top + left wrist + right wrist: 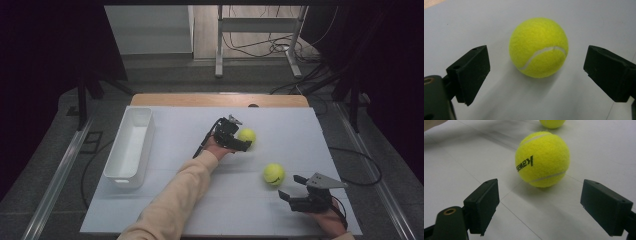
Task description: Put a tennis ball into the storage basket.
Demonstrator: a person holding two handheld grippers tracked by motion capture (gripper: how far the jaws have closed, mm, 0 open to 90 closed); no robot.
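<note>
Two yellow tennis balls lie on the white table top [175, 130]. The far ball [247, 135] [539, 47] sits just ahead of my left gripper [240, 135] [537, 58], whose jaws stand open on either side of it without touching. The near ball [274, 173] [542, 158], printed with black lettering, rests a little beyond my right gripper [291, 186] [540, 187], which is open and holds nothing. The far ball [552, 123] also peeks in at the top of the right gripper view.
A long white bin [131, 145] stands empty along the table's left side. A sleeved left forearm [175, 200] crosses the table's middle. Beyond the far edge are a desk frame [260, 45] and floor cables.
</note>
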